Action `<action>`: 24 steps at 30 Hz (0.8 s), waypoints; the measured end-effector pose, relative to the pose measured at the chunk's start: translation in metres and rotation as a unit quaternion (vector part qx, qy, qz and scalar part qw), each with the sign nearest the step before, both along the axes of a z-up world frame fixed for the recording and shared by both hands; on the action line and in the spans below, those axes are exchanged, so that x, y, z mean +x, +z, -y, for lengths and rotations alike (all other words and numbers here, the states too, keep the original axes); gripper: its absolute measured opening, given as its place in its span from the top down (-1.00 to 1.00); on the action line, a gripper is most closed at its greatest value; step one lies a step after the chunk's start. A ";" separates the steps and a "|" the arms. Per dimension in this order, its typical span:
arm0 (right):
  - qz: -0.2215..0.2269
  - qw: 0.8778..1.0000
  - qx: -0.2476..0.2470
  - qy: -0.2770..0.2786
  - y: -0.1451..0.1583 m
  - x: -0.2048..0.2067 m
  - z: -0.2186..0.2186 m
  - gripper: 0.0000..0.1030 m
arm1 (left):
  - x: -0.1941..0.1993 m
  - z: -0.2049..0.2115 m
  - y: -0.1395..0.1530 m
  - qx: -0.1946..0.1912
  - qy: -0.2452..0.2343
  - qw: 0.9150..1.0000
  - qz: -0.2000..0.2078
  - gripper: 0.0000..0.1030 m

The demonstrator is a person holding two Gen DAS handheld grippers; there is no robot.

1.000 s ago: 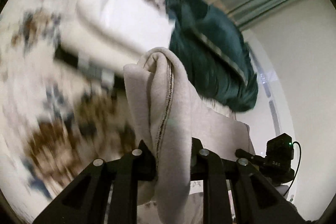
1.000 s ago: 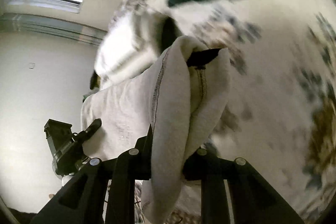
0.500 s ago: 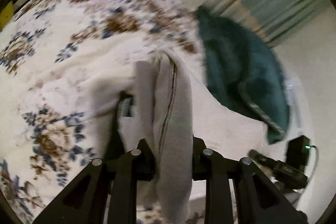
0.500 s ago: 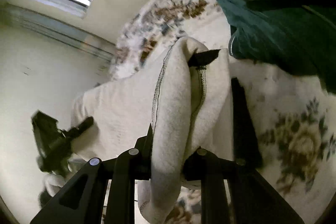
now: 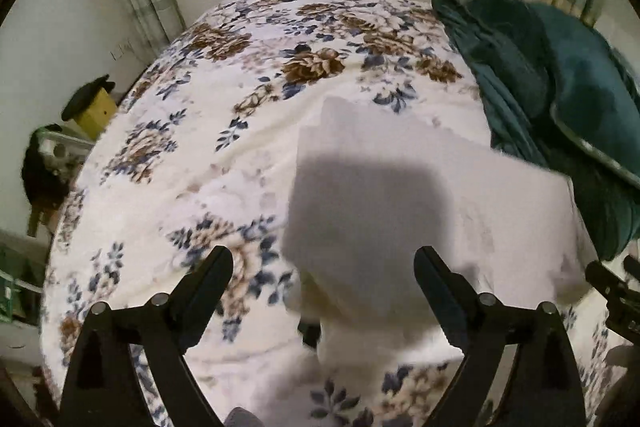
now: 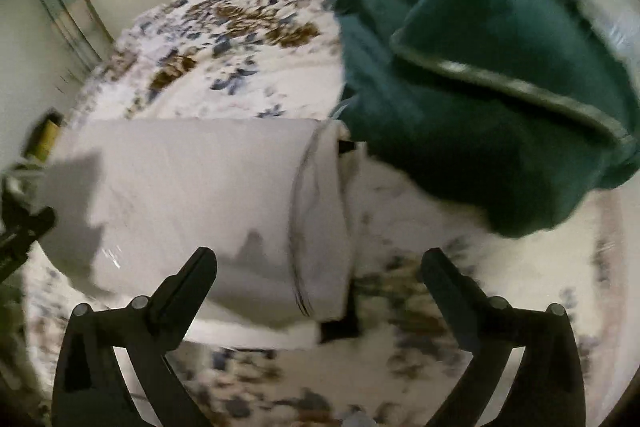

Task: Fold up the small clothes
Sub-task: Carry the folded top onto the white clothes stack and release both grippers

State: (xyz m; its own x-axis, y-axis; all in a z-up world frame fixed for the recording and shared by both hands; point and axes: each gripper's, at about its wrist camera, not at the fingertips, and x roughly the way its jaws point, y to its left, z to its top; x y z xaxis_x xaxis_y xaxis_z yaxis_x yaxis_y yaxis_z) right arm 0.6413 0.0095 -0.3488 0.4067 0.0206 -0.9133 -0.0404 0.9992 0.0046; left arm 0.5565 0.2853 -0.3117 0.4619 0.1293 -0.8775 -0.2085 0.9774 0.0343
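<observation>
Both claws I am steering stand wide open and grip nothing: the left gripper (image 5: 323, 261) and the right gripper (image 6: 319, 263). Just ahead of the left claw's spread fingers lies the folded grey garment (image 5: 400, 195) on the floral bedspread (image 5: 168, 131). Ahead-left of the right claw sits the same garment (image 6: 192, 195). Beyond it to the right, a dark green blanket (image 6: 480, 75) is heaped.

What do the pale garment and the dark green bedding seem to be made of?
Pale garment: probably a soft matte knit, cotton-like; it folds thickly, with a stitched hem. Blur hides the weave.
Green bedding: seemingly plush fleece or velvet, with a fuzzy outline and a shinier trimmed edge.
</observation>
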 end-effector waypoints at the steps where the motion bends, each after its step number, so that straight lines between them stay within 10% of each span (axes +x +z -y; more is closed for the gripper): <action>1: 0.005 1.000 -0.016 -0.002 0.005 -0.008 -0.001 -1.00 | -0.007 0.004 0.003 0.003 0.000 1.000 -0.001 -0.80; 8: 0.026 0.999 -0.043 -0.007 0.058 -0.064 0.001 -1.00 | -0.056 0.031 0.058 0.023 -0.016 0.999 0.022 -0.80; 24: 0.153 0.987 -0.038 -0.011 0.296 -0.280 0.027 -1.00 | -0.231 0.065 0.244 0.026 -0.029 0.991 0.128 -0.80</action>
State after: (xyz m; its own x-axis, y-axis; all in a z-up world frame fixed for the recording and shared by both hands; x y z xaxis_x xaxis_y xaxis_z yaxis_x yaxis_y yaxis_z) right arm 0.3610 -0.0177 -0.0527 0.6636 -0.0560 -0.7460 -0.0062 0.9967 -0.0804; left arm 0.3254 0.2198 -0.0674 0.6763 0.1387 -0.7234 -0.1606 0.9863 0.0390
